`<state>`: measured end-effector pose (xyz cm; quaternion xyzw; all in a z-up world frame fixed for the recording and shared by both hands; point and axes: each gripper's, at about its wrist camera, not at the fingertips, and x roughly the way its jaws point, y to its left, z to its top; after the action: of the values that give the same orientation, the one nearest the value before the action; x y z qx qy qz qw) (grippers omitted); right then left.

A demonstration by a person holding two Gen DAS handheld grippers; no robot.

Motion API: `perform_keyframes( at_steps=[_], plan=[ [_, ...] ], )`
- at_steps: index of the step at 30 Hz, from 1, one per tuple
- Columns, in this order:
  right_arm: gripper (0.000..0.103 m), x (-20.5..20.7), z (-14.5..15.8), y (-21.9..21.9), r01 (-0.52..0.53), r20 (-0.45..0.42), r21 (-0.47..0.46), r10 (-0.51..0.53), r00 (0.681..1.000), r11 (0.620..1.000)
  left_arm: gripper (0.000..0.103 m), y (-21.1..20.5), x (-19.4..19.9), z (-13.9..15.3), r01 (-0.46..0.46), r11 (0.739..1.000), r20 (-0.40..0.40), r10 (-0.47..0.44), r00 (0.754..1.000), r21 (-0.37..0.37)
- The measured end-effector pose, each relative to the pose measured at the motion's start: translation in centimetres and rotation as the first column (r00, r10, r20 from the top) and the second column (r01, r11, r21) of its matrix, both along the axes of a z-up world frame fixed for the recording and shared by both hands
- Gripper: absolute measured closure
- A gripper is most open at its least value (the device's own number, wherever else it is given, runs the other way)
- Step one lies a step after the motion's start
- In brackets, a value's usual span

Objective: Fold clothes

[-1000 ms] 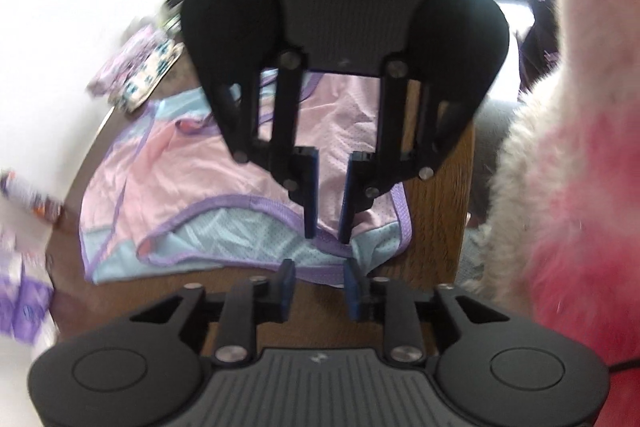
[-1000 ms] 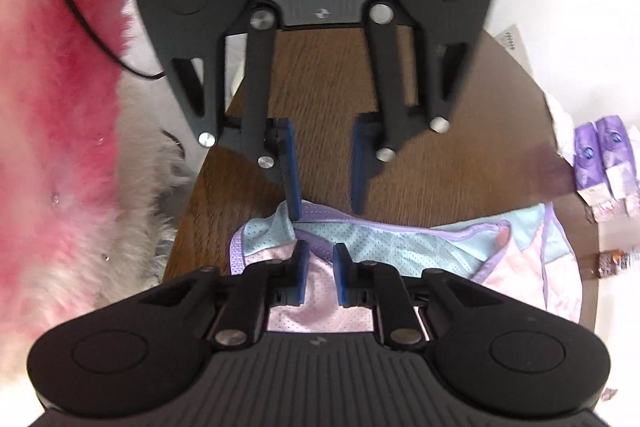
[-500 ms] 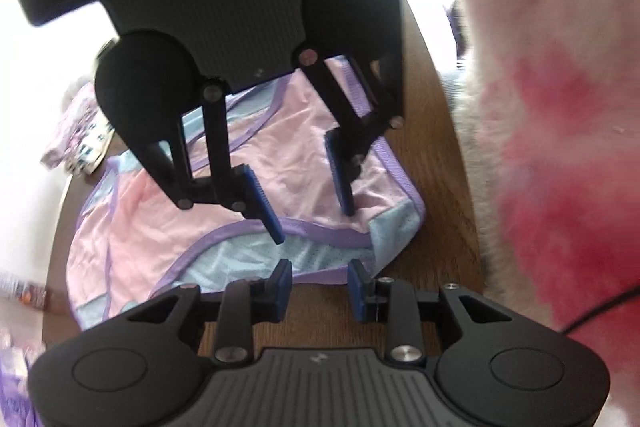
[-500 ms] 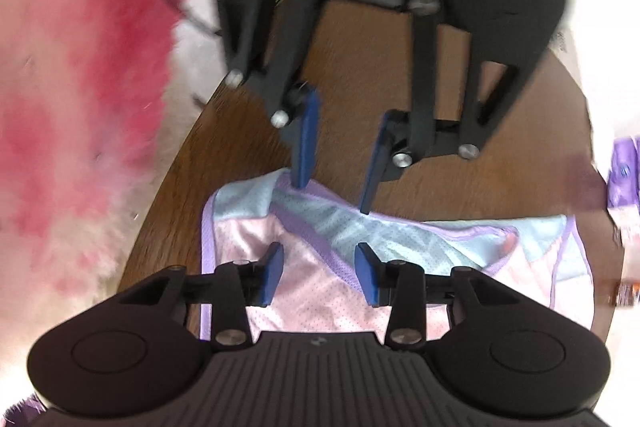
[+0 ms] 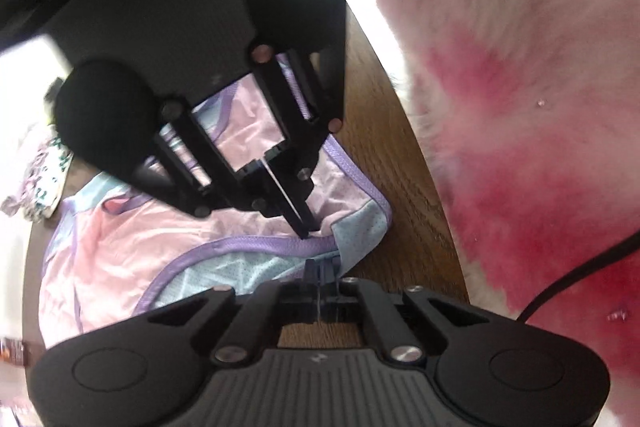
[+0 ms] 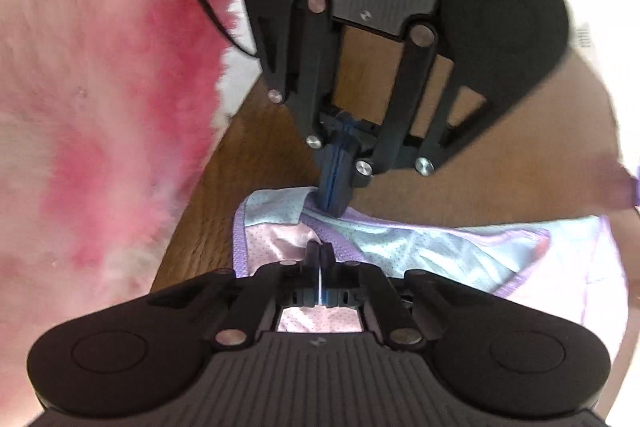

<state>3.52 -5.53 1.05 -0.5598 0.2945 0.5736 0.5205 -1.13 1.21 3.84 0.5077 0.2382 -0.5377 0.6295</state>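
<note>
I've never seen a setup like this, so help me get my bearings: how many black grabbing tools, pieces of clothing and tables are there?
Tools: 2, the left tool and the right tool, each pinched shut on the cloth
Clothing: 1, a pink, blue and purple garment
Tables: 1, the wooden table
Total: 4

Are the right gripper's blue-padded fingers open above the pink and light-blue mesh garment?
No, the right gripper is shut, pinching the pink and light-blue mesh garment near its purple-trimmed edge.

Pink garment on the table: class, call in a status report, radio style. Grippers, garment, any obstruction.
Left gripper shut on pink garment at purple trim. Right gripper shut on same corner. Garment spread on wooden table. Nothing in the way.
</note>
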Motion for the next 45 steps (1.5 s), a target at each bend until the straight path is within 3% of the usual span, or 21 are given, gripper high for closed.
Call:
perform_keyframes(
  at_steps=[5, 11, 15, 18, 24, 26, 29, 31, 34, 37, 39, 41, 45],
  plan=[
    [0.103, -1.6, -0.1, -2.1, 0.090, 0.138, 0.104, -0.104, 0.985, 0.990, 0.103, 1.0, -0.9, -0.2, -0.110, 0.993, 0.035, 0.112, 0.993, -0.045],
    [0.103, -2.9, 0.1, -2.9, 0.117, 0.197, 0.152, -0.146, 0.970, 0.981, 0.096, 0.6, -1.4, 0.1, -0.153, 0.986, 0.142, 0.160, 0.977, -0.058],
    [0.103, -5.1, -0.8, -3.5, 0.098, 0.243, 0.162, -0.136, 0.961, 0.982, 0.082, 0.2, -1.7, 0.3, -0.119, 0.992, 0.143, 0.125, 0.982, -0.052],
    [0.103, -6.2, -1.3, -3.8, 0.090, 0.271, 0.143, -0.127, 0.954, 0.986, 0.082, 0.0, -1.8, 0.0, -0.061, 0.998, 0.161, 0.063, 0.985, -0.016],
    [0.103, -7.1, -2.7, -3.7, 0.121, 0.320, 0.152, -0.164, 0.933, 0.981, 0.082, -0.7, -0.9, 1.0, -0.017, 0.997, 0.066, 0.012, 0.998, 0.080],
    [0.103, -6.1, -3.2, -3.1, 0.135, 0.324, 0.167, -0.184, 0.928, 0.977, 0.084, -0.8, -0.5, 1.2, -0.033, 0.996, 0.019, 0.031, 0.999, 0.079],
    [0.103, -5.5, -3.7, -2.8, 0.159, 0.332, 0.190, -0.216, 0.918, 0.969, 0.103, -0.2, -1.2, 1.1, -0.096, 0.994, -0.068, 0.099, 0.993, 0.049],
    [0.103, -4.8, -4.0, -2.8, 0.179, 0.336, 0.200, -0.239, 0.911, 0.963, 0.103, 0.0, -2.5, 0.9, -0.140, 0.990, -0.032, 0.141, 0.990, 0.008],
    [0.103, -4.3, -4.2, -3.0, 0.210, 0.339, 0.212, -0.274, 0.900, 0.954, 0.103, 0.3, -3.3, 0.6, -0.257, 0.965, 0.003, 0.258, 0.966, -0.053],
    [0.103, -4.1, -4.2, -3.0, 0.230, 0.338, 0.224, -0.297, 0.893, 0.947, 0.103, 0.6, -2.6, -0.2, -0.393, 0.913, 0.036, 0.399, 0.916, -0.108],
    [0.102, -3.5, -3.8, -3.0, 0.255, 0.317, 0.249, -0.327, 0.890, 0.935, 0.101, 0.5, -2.4, -0.4, -0.434, 0.891, 0.055, 0.444, 0.894, -0.131],
    [0.099, -2.7, -2.7, -3.1, 0.294, 0.265, 0.304, -0.377, 0.888, 0.906, 0.099, 0.5, -2.0, -0.1, -0.446, 0.882, 0.041, 0.457, 0.889, -0.153],
    [0.091, -0.9, -0.1, -3.3, 0.348, 0.067, 0.371, -0.398, 0.915, 0.861, 0.094, 0.3, -1.4, 0.4, -0.458, 0.871, 0.034, 0.470, 0.882, -0.176]
  ],
)
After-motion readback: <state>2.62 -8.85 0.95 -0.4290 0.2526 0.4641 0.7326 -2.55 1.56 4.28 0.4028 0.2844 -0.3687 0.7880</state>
